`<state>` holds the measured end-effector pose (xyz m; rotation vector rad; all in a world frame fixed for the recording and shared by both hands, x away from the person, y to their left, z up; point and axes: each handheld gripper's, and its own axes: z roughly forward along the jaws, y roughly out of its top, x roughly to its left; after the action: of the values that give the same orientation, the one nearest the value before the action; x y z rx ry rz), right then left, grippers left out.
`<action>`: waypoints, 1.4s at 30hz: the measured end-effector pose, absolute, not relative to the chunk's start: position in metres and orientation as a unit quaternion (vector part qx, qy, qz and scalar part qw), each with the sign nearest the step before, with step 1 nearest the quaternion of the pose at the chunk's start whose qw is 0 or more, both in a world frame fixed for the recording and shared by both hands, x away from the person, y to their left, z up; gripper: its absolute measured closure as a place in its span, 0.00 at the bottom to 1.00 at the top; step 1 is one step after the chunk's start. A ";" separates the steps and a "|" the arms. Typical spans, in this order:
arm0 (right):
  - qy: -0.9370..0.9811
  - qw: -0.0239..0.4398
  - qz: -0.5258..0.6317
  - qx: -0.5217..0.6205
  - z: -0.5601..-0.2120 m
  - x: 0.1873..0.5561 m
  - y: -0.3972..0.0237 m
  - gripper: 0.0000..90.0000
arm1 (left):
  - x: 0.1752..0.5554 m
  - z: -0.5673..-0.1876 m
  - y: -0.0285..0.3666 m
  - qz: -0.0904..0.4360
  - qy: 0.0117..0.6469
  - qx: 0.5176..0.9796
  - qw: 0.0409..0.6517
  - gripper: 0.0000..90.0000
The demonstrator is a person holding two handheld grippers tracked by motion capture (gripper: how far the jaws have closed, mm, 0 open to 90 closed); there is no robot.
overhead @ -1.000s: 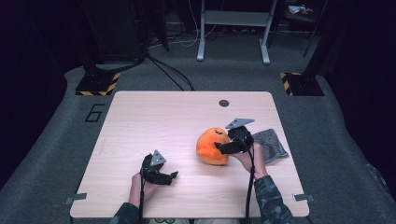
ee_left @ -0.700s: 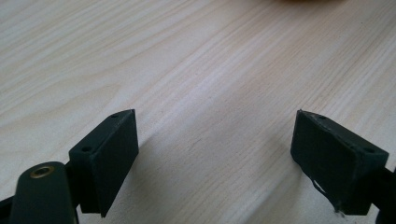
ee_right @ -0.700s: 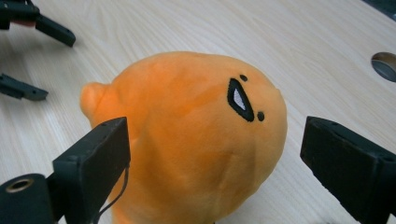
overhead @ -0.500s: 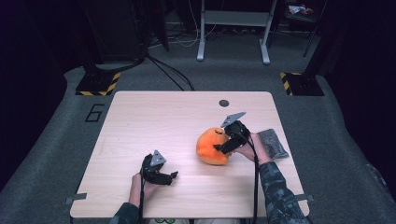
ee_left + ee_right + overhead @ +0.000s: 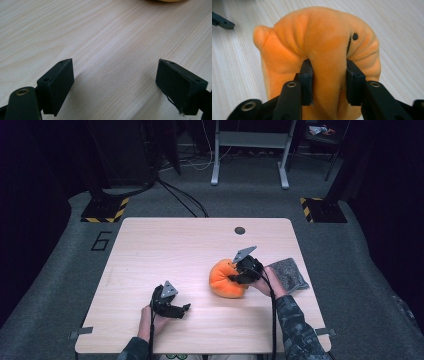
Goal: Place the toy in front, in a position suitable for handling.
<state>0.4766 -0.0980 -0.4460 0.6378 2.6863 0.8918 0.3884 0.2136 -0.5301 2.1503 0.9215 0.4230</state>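
Pinching a fold of the soft, ribbed orange plush toy [image 5: 322, 50] on the pale wood-grain table [image 5: 165, 250] — right gripper [image 5: 328, 77], jaws just closed. Left gripper [image 5: 115, 80] spread, empty. Floor marking "6" [image 5: 101, 241] legible.

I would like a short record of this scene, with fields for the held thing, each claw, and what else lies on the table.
held thing: orange plush toy, resting on the table
right claw: its jaws have just been closing and now pinch a fold of the toy
left claw: open, nothing between the jaws, low over bare wood
other item: dark grey pouch, to the right of the toy, untouched
table mark: small dark round spot near the far edge
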 end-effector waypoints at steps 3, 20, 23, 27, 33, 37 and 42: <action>0.908 0.126 0.318 0.241 -0.437 0.470 -0.098 0.74 | 0.388 -0.530 0.214 0.165 0.360 0.839 0.373 0.17; 0.816 0.175 0.344 0.430 -0.410 0.444 -0.093 0.70 | 0.388 -0.530 0.214 0.165 0.360 0.839 0.373 0.17; 0.808 0.179 0.345 0.443 -0.416 0.444 -0.089 0.69 | 0.388 -0.530 0.214 0.165 0.360 0.839 0.373 0.17; 0.796 0.188 0.350 0.458 -0.422 0.442 -0.083 0.68 | 0.388 -0.530 0.214 0.165 0.360 0.839 0.373 0.17; 0.791 0.190 0.344 0.469 -0.431 0.441 -0.074 0.66 | 0.388 -0.530 0.214 0.165 0.360 0.839 0.373 0.17; 0.790 0.186 0.335 0.479 -0.445 0.443 -0.071 0.65 | 0.388 -0.530 0.214 0.164 0.360 0.840 0.372 0.17; 0.786 0.193 0.335 0.482 -0.447 0.443 -0.070 0.58 | 0.388 -0.530 0.214 0.165 0.360 0.840 0.372 0.17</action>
<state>0.4430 -0.0705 -0.4475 1.3534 2.2049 0.9410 0.3883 0.2137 -0.5299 2.1527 0.9235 0.4229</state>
